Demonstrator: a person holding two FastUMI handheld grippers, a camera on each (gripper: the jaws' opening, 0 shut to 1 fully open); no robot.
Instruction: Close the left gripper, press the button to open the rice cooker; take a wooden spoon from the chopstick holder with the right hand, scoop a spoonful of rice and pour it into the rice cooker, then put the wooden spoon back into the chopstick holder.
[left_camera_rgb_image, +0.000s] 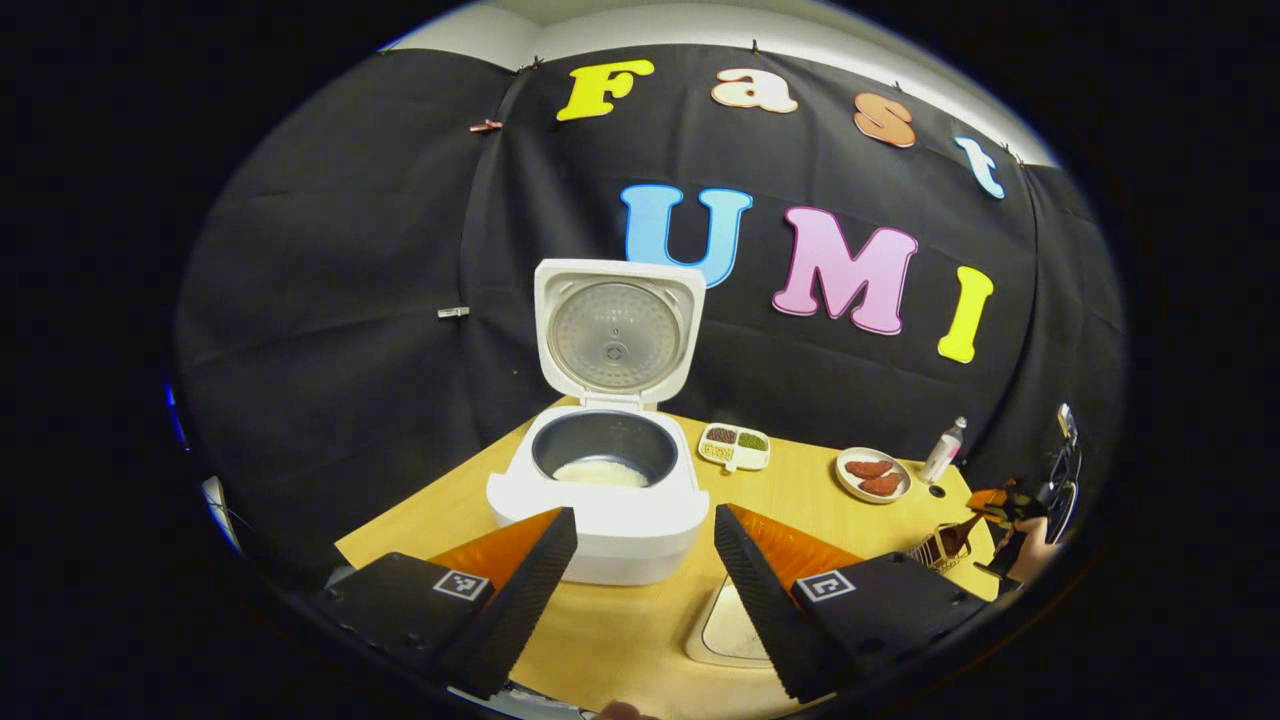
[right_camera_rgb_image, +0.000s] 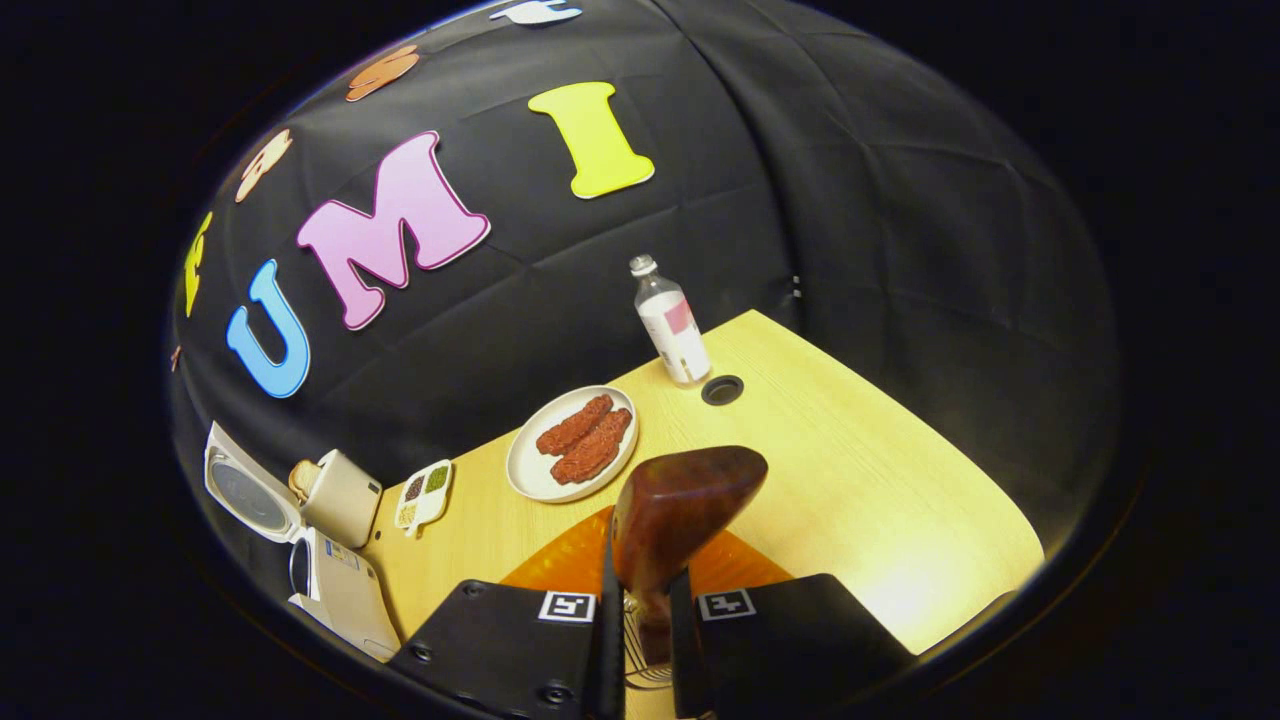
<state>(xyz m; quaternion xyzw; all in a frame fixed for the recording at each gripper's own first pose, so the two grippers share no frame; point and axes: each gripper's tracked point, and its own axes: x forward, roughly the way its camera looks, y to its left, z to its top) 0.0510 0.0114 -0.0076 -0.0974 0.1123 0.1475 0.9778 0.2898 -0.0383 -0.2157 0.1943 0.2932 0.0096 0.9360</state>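
Wooden and dark brown, the glossy spoon (right_camera_rgb_image: 680, 510) stands pinched by its handle between the right gripper's (right_camera_rgb_image: 640, 640) jaws, its bowl upright above a wire chopstick holder (right_camera_rgb_image: 640, 665) glimpsed just below them. Spread wide, the left gripper's (left_camera_rgb_image: 645, 560) jaws hang before the white rice cooker (left_camera_rgb_image: 600, 500), whose lid stands open with white rice (left_camera_rgb_image: 600, 472) in its pot on the pale wooden surface (left_camera_rgb_image: 800, 490).

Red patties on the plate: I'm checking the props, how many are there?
2. Both lie on the white plate, side by side and touching: one patty toward the booth wall, the other patty toward the right gripper, which clamps the wooden spoon.
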